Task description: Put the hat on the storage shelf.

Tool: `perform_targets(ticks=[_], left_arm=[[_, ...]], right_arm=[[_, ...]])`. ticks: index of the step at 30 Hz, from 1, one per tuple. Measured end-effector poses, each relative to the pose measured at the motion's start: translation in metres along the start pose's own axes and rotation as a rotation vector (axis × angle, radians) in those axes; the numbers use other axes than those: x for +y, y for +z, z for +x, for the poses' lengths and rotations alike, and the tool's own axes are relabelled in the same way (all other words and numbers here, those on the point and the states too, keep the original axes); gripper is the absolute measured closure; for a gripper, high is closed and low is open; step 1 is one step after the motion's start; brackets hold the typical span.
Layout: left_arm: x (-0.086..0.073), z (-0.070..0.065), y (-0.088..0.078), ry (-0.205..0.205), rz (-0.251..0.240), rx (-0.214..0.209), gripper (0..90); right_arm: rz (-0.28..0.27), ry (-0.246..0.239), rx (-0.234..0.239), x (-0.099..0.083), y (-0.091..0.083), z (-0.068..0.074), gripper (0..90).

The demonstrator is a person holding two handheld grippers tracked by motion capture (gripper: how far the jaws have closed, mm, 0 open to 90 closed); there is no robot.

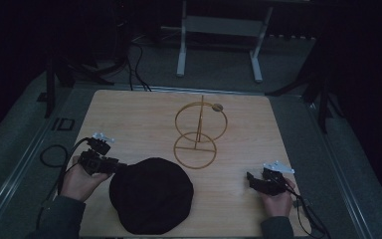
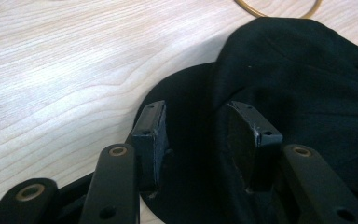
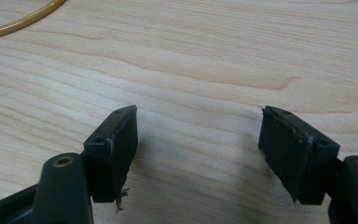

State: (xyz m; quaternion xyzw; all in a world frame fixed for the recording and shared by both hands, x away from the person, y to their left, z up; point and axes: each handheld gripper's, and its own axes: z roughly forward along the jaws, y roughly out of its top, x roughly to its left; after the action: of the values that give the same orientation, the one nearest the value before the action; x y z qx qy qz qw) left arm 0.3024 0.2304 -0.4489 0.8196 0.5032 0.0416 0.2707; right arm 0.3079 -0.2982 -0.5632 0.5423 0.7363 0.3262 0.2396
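Note:
A black cap (image 1: 151, 194) lies on the wooden table (image 1: 129, 114) near its front edge. In the left gripper view, the cap (image 2: 298, 79) has its brim pointing toward the jaws. My left gripper (image 1: 119, 167) is at the cap's left side. Its jaws (image 2: 200, 126) stand apart over the brim, with the crown's edge beside the right pad (image 2: 247, 140). I see no firm pinch on the fabric. My right gripper (image 1: 251, 179) rests low at the front right, wide open (image 3: 198, 135) over bare wood.
A gold wire stand (image 1: 199, 132) with a flat ring base, an upright ring and a centre post stands mid-table behind the cap. Its base ring shows at the top of both gripper views (image 2: 279, 9) (image 3: 18, 21). Dark floor, cables and a white frame lie beyond.

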Motion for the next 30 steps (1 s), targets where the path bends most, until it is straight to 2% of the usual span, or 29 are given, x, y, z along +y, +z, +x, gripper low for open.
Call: perform_targets(ticks=[3, 7, 14, 21, 30], left_arm=[[0.002, -0.005, 0.0, 0.005, 0.005, 0.0, 53.8], [0.005, -0.01, 0.006, 0.028, 0.04, -0.007, 53.6], [0.005, -0.015, 0.018, 0.047, 0.085, 0.011, 52.7], [0.002, -0.015, 0.026, 0.045, 0.111, 0.025, 50.2], [-0.004, -0.018, 0.05, 0.041, 0.17, 0.063, 48.7]], right_arm=[[0.0, 0.0, 0.0, 0.0, 0.0, 0.0, 28.2], [0.0, 0.0, 0.0, 0.0, 0.0, 0.0, 28.2], [0.0, 0.0, 0.0, 0.0, 0.0, 0.0, 28.2], [0.0, -0.001, 0.0, 0.0, 0.0, 0.0, 28.1], [0.0, -0.001, 0.001, 0.0, 0.0, 0.0, 28.1]])
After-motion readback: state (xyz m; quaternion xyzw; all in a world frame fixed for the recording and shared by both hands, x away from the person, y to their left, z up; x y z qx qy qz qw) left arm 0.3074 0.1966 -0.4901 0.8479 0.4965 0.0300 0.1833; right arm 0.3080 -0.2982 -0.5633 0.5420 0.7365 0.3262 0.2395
